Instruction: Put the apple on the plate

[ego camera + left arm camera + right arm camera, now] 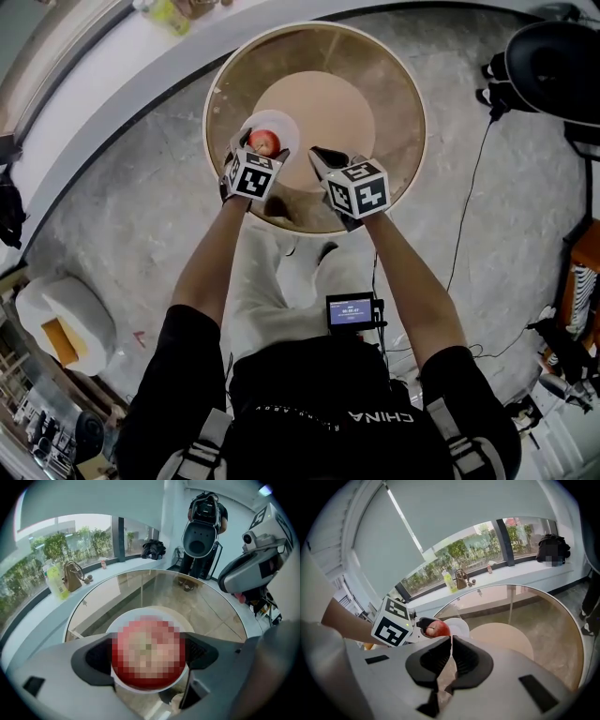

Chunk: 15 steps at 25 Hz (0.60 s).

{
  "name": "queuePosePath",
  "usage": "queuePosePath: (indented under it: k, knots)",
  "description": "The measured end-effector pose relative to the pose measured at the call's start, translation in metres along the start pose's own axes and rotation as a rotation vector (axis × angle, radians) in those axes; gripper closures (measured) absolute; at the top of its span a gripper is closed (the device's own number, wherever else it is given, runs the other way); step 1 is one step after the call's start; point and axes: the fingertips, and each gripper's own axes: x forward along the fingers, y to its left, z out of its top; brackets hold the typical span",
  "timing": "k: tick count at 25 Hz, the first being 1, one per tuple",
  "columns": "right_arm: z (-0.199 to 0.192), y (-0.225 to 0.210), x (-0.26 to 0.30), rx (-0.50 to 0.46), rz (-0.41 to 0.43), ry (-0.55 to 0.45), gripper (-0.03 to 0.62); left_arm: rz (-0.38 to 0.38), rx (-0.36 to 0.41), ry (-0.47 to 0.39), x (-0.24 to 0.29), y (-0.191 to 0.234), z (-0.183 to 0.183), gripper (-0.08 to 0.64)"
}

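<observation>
A red apple [264, 142] sits between the jaws of my left gripper [260, 152], which is shut on it. It hangs over a small white plate [284, 122] on the left part of the round glass table [398, 84]. In the left gripper view the apple [149, 651] fills the gap between the jaws, with the plate rim [118, 622] showing around it. I cannot tell whether the apple touches the plate. My right gripper [319, 156] is just to the right of it, shut and empty. In the right gripper view the apple [438, 629] lies beyond the shut jaws, at the near edge of the plate [460, 626].
A round tan base [323, 112] shows through the glass top. A curved windowsill runs behind the table with a yellow-green bottle [55, 581] and a brown bag [72, 576] on it. A black chair [553, 56] stands at the far right.
</observation>
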Motion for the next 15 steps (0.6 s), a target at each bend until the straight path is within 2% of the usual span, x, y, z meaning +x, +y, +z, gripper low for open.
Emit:
queuePosePath:
  k: [5, 9, 12, 15]
  knots:
    - [0.005, -0.006, -0.01, 0.005, -0.001, 0.015, 0.563, 0.006, -0.017, 0.011, -0.006, 0.004, 0.004, 0.133]
    - [0.011, 0.004, -0.031, 0.033, -0.009, 0.03, 0.563, -0.005, -0.041, 0.04, -0.039, 0.001, 0.006, 0.133]
    - [0.017, 0.021, -0.066, 0.031, -0.013, 0.053, 0.563, -0.005, -0.116, 0.054, -0.087, -0.01, 0.01, 0.133]
    - [0.014, 0.051, -0.118, 0.011, -0.019, 0.098, 0.563, -0.009, -0.212, 0.036, -0.154, -0.041, 0.01, 0.133]
